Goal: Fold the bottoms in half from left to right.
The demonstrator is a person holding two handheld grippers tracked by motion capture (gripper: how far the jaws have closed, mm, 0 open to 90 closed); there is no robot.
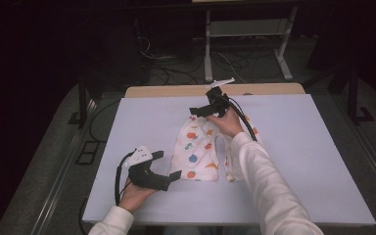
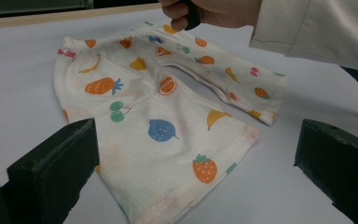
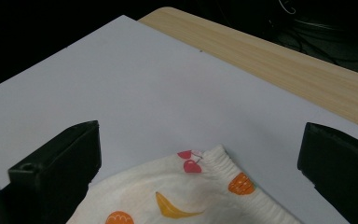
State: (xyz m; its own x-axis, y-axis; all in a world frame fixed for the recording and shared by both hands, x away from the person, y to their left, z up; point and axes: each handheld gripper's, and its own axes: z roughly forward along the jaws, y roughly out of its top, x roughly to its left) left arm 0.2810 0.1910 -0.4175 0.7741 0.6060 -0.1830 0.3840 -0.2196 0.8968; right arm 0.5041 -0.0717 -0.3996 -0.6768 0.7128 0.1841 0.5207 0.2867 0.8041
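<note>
Shorts flat on the bench, both tongs gaping.
Shorts (image 1: 198,149) lie mid-bench; left tongs (image 1: 167,165) hover at their 8 o'clock, empty and spread; right tongs (image 1: 199,110) hang spread over the waistband at 12 o'clock.

Right claw (image 3: 198,158) wide open, both black jaws poking up from bottom corners, nothing between them but cloth below. White fruit-print shorts (image 3: 186,196) lying flat at bottom centre, elastic waistband corner toward camera's far side. Prints visible: red cherries, yellow banana, couple of oranges. Shorts sit on pale sheet (image 3: 135,88) covering bench (image 3: 279,60), bare wood strip showing along far edge. Beyond that, dark.
</note>
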